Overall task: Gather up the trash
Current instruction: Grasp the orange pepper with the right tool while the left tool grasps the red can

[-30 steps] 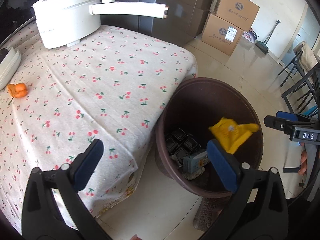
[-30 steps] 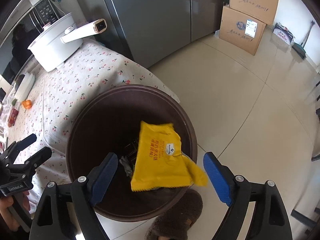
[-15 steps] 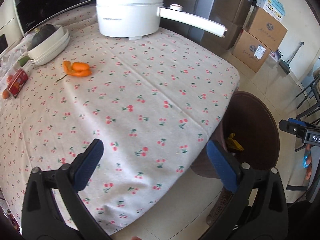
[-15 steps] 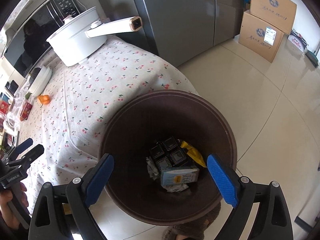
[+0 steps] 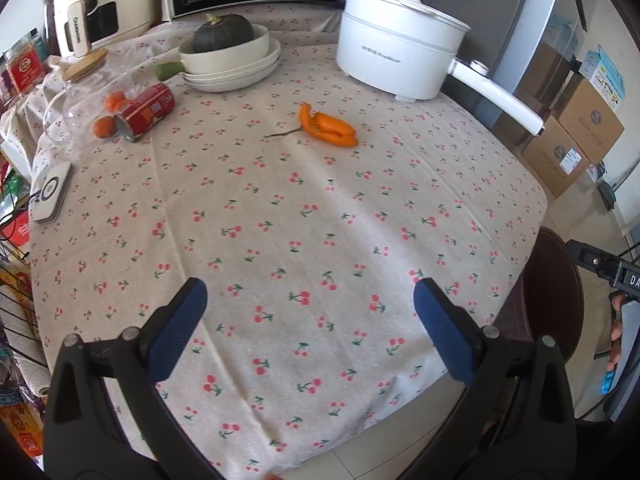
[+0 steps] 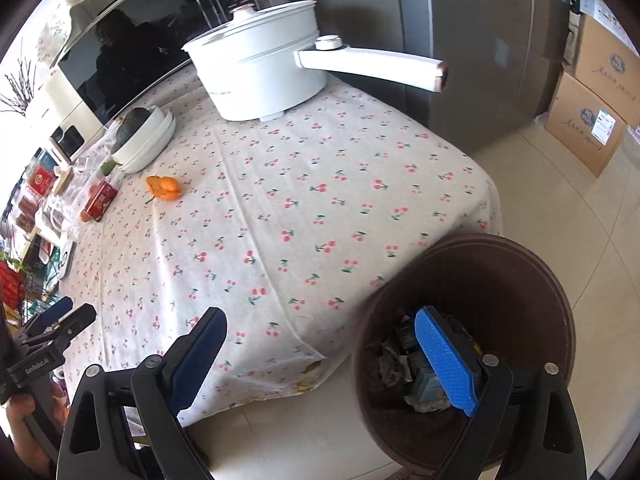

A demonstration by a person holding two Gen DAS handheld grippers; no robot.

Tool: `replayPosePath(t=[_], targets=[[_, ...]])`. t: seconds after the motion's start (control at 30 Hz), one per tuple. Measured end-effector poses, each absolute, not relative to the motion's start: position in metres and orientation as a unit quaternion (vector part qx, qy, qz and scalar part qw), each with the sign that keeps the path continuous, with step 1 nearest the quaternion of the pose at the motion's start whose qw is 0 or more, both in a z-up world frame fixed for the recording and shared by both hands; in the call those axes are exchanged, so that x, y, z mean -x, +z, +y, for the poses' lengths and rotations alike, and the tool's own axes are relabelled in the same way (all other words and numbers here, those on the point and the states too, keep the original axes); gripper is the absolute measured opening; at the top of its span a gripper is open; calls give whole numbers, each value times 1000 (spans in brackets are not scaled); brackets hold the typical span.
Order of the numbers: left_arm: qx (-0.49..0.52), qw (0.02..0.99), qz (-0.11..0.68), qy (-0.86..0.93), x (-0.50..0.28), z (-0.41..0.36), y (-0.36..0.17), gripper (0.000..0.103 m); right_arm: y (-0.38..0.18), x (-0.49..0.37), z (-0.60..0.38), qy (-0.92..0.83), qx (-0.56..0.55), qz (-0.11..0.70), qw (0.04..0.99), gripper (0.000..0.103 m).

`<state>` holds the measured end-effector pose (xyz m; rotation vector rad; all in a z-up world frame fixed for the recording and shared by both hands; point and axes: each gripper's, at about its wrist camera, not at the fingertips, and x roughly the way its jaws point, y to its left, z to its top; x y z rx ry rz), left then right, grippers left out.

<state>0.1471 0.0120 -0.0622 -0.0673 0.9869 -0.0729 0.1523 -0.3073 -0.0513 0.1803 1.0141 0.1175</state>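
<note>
Lying well beyond both empty, spread grippers' fingers (image 5: 188, 312), orange peel (image 5: 330, 126) rests on tablecloth (image 5: 280, 220).

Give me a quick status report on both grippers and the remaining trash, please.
Left gripper open, empty, over table. Right gripper open, empty, by brown bin. Orange peel on tablecloth; path clear.

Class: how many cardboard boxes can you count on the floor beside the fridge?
2 clearly: a lower box on the floor, and an upper box stacked on it, right of the fridge. The frame edge cuts the stack, so more may be hidden.
</note>
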Motion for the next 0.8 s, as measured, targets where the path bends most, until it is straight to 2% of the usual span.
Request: replayPosePath(t=[0.33, 0.57, 0.8], targets=[[38, 879, 476, 12, -139, 86, -72, 102, -57, -180, -215, 88, -69, 489, 865, 99], [38, 875, 481, 37, -171, 129, -84, 102, -71, -212, -147, 134, 22, 488, 862, 99], [35, 899, 433, 57, -236, 169, -79, 102, -88, -262, -93, 168, 144, 462, 859, 99]])
